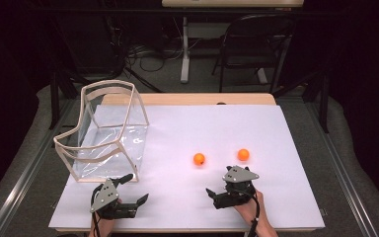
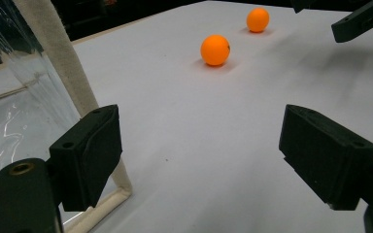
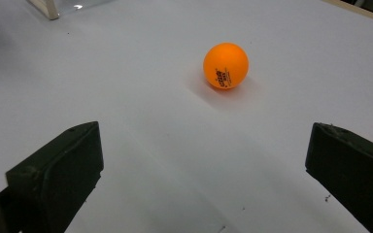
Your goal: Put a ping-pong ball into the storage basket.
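Note:
Two orange balls lie on the white table sheet (image 1: 177, 123): the left ball (image 1: 198, 158) (image 2: 215, 49) (image 3: 226, 65) and the right ball (image 1: 243, 154) (image 2: 258, 19). A clear bin with a beige frame (image 1: 103, 128) (image 2: 53, 58) stands at the left, tilted. My left gripper (image 1: 137, 188) (image 2: 204, 155) is open just in front of the bin's near corner, with nothing between its jaws. My right gripper (image 1: 218, 180) (image 3: 204, 170) is open too, a short way in front of the left ball, which sits ahead between its jaws, untouched.
The sheet's front edge (image 1: 177, 228) runs just below both hands. A bare wooden strip (image 1: 187, 98) borders the far side. Beyond the table stand a chair (image 1: 256, 44) and a desk leg (image 1: 184, 49). The right gripper's jaw (image 2: 362, 19) shows far off in the left gripper view.

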`<state>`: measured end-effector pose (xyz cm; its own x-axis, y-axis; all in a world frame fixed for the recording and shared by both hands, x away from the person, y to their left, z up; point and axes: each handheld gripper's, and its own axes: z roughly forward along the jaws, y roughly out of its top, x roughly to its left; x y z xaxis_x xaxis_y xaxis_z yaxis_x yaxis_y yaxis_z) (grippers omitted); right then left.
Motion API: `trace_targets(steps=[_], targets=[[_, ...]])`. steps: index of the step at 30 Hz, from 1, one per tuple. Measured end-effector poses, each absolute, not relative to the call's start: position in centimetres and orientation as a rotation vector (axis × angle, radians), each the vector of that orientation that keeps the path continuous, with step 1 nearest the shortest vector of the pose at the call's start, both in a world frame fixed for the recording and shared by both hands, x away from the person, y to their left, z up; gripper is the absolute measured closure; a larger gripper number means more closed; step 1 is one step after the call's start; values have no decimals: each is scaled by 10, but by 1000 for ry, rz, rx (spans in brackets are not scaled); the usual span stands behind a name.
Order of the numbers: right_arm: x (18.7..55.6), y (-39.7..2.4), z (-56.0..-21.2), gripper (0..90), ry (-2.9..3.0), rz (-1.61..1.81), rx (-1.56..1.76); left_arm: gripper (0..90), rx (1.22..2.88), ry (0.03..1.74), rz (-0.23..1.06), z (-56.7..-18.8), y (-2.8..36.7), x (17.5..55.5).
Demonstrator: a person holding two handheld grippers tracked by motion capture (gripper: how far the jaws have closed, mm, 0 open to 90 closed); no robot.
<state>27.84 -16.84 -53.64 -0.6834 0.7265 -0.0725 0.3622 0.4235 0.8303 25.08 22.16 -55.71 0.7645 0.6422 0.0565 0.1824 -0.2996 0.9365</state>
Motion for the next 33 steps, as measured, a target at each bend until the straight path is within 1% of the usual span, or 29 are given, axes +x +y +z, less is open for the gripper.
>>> trace_targets(steps=[33], targets=[[318,-144,-534,0,2310,1140,939,157,1855,629,507,-557,221,252]])
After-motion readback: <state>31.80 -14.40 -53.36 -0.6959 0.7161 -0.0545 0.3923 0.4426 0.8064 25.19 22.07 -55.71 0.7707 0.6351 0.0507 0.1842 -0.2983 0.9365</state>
